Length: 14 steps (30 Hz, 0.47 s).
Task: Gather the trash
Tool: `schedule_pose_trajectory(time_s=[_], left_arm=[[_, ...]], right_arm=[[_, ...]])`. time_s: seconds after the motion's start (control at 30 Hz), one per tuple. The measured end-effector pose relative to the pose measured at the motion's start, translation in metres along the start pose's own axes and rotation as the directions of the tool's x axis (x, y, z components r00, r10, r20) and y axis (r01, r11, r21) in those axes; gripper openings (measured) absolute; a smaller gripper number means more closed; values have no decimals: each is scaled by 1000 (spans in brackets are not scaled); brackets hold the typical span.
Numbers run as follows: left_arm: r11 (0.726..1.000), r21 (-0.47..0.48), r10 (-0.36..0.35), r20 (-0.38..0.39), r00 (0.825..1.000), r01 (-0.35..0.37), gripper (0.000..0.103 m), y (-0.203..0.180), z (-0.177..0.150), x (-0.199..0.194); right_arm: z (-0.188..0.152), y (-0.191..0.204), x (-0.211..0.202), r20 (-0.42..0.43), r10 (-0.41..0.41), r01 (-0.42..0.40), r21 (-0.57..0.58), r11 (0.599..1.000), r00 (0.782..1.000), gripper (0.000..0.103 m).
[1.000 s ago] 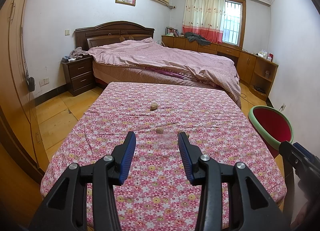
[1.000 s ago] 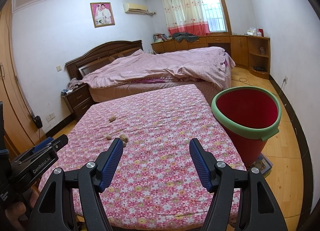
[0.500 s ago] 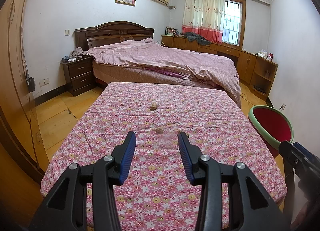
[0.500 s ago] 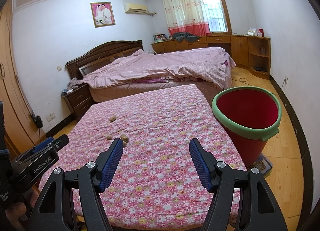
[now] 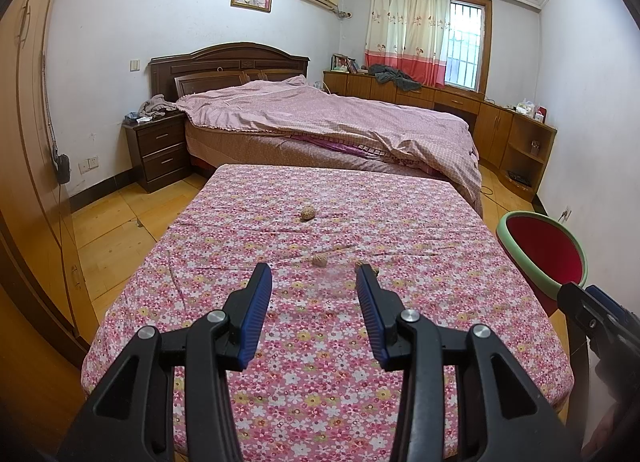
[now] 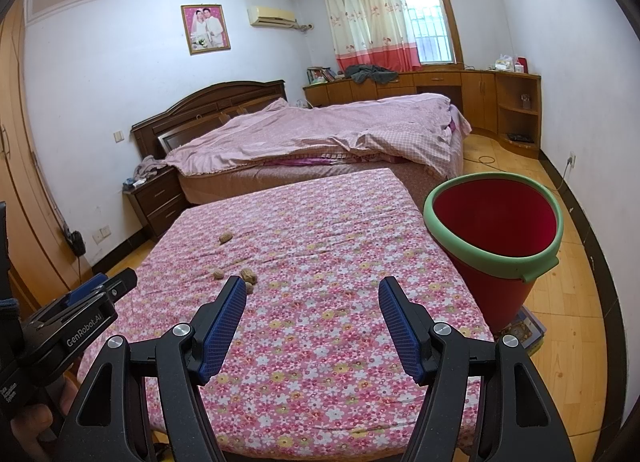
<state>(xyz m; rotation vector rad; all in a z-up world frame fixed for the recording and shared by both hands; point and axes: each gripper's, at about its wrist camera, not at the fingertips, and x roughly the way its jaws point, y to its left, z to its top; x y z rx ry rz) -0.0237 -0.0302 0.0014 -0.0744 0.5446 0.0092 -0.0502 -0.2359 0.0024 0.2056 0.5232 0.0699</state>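
Several small brown walnut-like scraps lie on a table under a pink floral cloth [image 5: 320, 342]. One scrap [image 5: 307, 213] sits farther out, another scrap [image 5: 319, 260] lies just beyond my left gripper [image 5: 312, 280], and a third scrap [image 5: 374, 270] peeks past its right finger. That gripper hovers open with nothing between its blue pads. In the right wrist view the scraps [image 6: 247, 274] lie left of my right gripper [image 6: 312, 286], which is open wider and holds nothing. A red bin with a green rim [image 6: 496, 229] stands on the floor at the table's right side.
Behind the table is a bed [image 5: 340, 129] with a pink quilt. A dark nightstand [image 5: 160, 149] stands at the left, and wooden cabinets [image 5: 500, 129] line the right wall. A wardrobe [image 5: 24, 181] fills the left edge. A magazine [image 6: 528, 328] lies under the bin.
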Motion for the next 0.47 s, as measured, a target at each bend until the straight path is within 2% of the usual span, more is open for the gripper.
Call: schedule_pose_trajectory(time_s=[0.47], left_arm=[[1000, 1, 1, -3, 1000, -1, 44, 0, 0, 0]], right_arm=[[0, 0, 0, 0, 0, 0, 1, 1000, 1000, 70]])
